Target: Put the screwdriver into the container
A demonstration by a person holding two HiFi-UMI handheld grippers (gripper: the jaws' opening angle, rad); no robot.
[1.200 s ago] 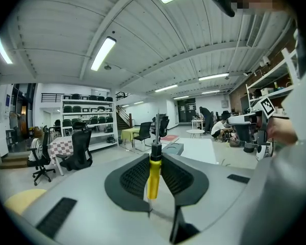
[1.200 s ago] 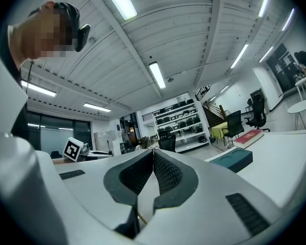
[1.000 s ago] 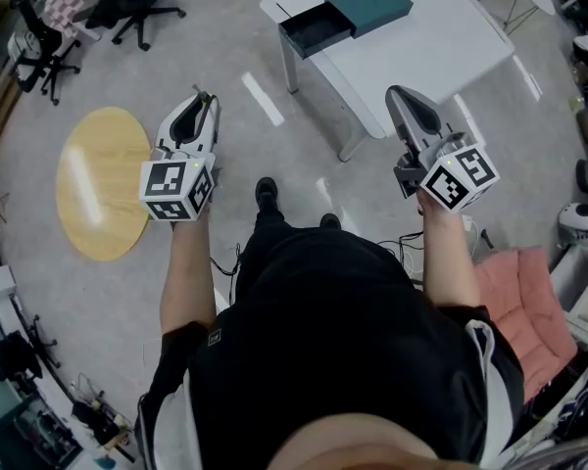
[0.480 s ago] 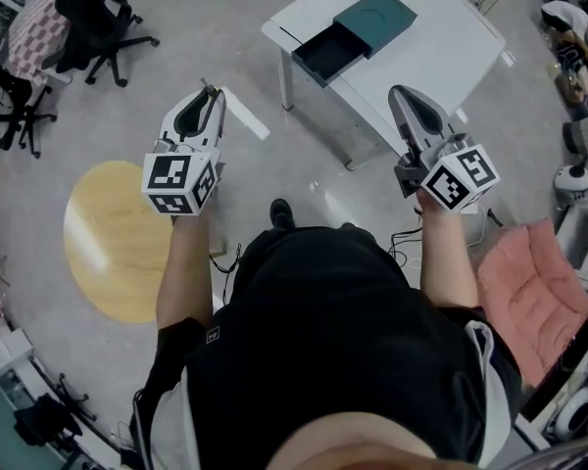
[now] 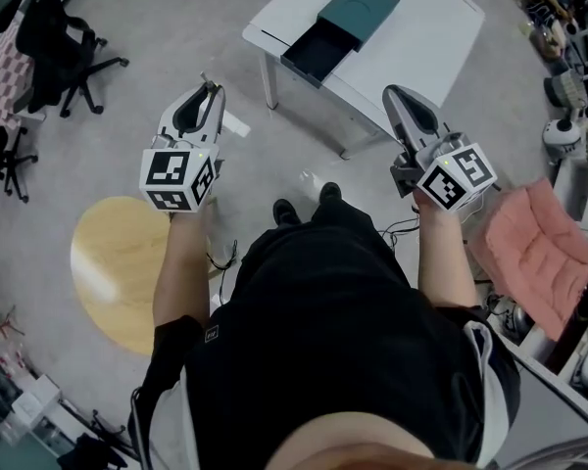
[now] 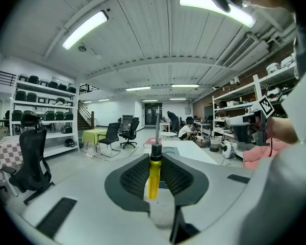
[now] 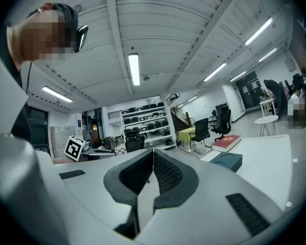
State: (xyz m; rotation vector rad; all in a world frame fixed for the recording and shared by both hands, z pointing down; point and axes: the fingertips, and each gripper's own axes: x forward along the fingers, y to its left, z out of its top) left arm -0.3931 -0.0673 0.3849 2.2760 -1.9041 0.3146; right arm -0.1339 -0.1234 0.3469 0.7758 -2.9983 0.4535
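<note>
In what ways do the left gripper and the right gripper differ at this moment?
The left gripper is shut on a yellow-handled screwdriver, which stands upright between its jaws; the right gripper is shut on nothing, jaws touching. The left hangs over bare floor; the right is near the white table's edge. Both point away from the person.

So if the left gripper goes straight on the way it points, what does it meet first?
Probably the white rectangular table: the left gripper aims at it, the yellow-handled screwdriver in its fingers leading. Only floor between; depth is unclear.
</note>
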